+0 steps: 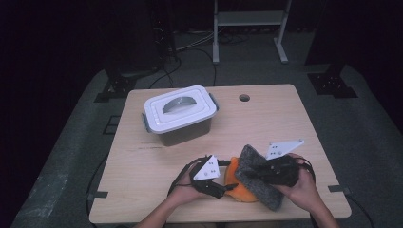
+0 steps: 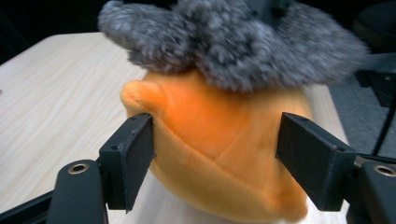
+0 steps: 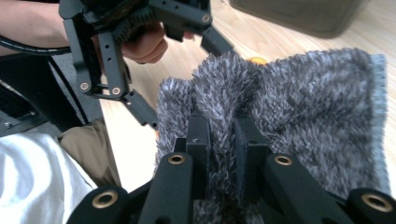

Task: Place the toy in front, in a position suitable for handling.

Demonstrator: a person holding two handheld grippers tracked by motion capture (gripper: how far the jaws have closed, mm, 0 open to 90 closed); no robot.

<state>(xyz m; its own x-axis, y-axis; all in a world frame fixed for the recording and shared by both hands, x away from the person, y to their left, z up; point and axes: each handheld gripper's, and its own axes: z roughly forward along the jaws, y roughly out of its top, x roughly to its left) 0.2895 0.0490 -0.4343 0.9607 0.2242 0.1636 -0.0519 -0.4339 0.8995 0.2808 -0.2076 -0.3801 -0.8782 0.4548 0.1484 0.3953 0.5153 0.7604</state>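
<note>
**Grey fleece pinched over an orange plush at the table's near edge**

The right gripper [image 3: 219, 140] has its jaws nearly together on a raised fold of the grey fleece cloth [image 1: 259, 178], the pile bunched between the pads. The cloth lies near the table's [image 1: 152, 166] near edge, right of centre, draped over the orange plush [image 1: 234, 183], which shows at its left side.

The left gripper [image 2: 215, 158] stands with its jaws apart on either side of the orange plush. The left pad sits right at the plush's flank and the right pad looks just clear of it, so the plush lies between them without being squeezed. No earlier view is at hand to compare.

A white-lidded storage box [image 1: 180, 114] stands well apart, toward the far left of the table, lid on.
</note>
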